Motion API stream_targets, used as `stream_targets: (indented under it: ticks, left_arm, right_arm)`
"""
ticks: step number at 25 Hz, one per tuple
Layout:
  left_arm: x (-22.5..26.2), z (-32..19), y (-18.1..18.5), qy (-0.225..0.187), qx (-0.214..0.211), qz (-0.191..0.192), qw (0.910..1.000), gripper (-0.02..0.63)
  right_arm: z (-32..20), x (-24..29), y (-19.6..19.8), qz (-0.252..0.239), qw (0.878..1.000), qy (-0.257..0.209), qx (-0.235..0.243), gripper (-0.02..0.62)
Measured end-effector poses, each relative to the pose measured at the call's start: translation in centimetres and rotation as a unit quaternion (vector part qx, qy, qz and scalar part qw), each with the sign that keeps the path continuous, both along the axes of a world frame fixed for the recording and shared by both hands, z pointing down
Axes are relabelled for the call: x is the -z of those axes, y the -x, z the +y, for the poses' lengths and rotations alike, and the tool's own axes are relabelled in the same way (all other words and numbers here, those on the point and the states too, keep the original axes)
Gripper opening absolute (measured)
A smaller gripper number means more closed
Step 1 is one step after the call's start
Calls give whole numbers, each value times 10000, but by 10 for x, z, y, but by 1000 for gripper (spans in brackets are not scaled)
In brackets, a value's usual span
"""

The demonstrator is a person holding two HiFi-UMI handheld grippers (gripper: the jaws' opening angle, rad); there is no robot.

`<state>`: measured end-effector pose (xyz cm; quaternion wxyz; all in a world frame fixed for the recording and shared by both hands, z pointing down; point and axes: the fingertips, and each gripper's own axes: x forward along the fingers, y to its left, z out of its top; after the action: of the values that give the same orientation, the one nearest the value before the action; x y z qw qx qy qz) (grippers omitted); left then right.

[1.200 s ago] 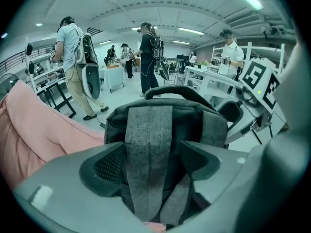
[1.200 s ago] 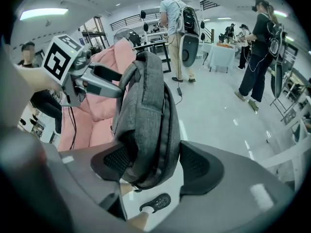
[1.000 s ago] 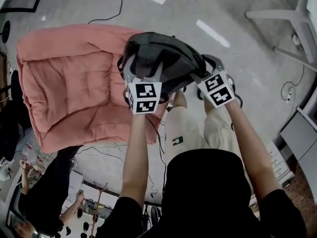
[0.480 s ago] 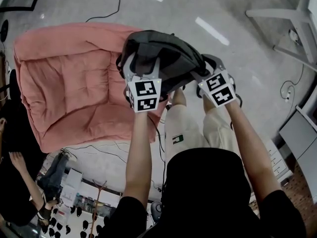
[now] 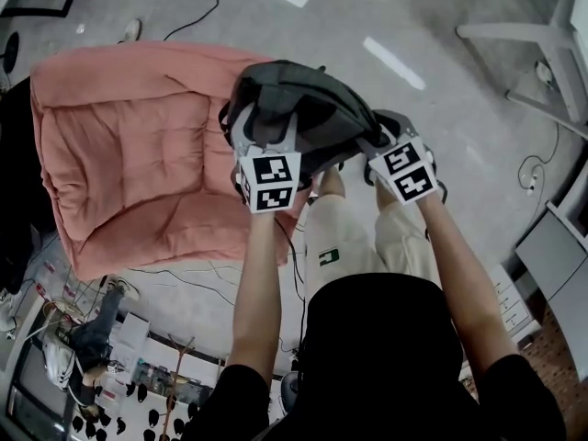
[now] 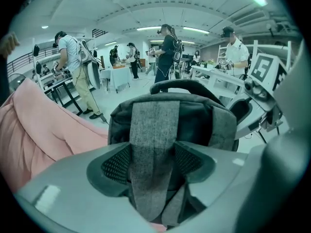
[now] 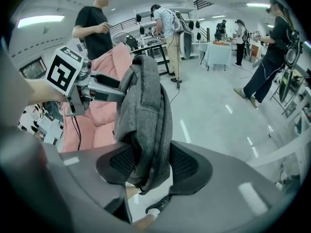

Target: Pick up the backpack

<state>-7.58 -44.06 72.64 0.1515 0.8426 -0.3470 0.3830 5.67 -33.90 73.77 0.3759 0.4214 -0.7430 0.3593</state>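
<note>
**Both grippers close on the grey backpack at the armchair's edge**

The person reaches forward and down with both arms, the left forearm (image 5: 250, 288) and right forearm (image 5: 459, 265) nearly straight and roughly parallel. Each gripper tilts steeply toward the floor (image 5: 413, 26), its marker cube facing up at the head camera.

The left gripper (image 5: 265, 131) meets the backpack (image 5: 299, 99) on its near left side. In the left gripper view its fingers (image 6: 116, 166) have just been closing, and they now sit against both edges of the grey woven strap (image 6: 153, 144) that runs down between them.

The right gripper (image 5: 372, 139) comes in from the backpack's right. Its fingers (image 7: 183, 165) have also just been closing, and they pinch a fold of the bag's grey fabric beside a zip line. The gap stays fairly wide because the bundle between them is thick.

The backpack sits upright between the two grippers, at the right-hand edge of the pink armchair (image 5: 129, 154) and ahead of the person's legs. Whether its base rests on the armchair or hangs free cannot be told.
</note>
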Motion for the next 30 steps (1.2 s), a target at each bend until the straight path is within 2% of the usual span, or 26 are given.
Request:
stream_targets:
  ticks: [12, 17, 25, 30]
  left_arm:
    - [30, 20, 19, -96, 93, 69, 9999, 250]
    - [49, 31, 35, -241, 155, -30, 9996, 227]
    - [77, 61, 60, -460, 507, -105, 9976, 187]
    - [98, 87, 60, -643, 746, -117, 9951, 170]
  right_arm:
    - [15, 17, 15, -1, 9999, -78, 99, 178]
    - [25, 29, 30, -121, 9995, -121, 275, 169]
    - [52, 49, 57, -363, 9979, -225, 494, 158]
    - [72, 60, 56, -484, 9957, -348, 704, 153]
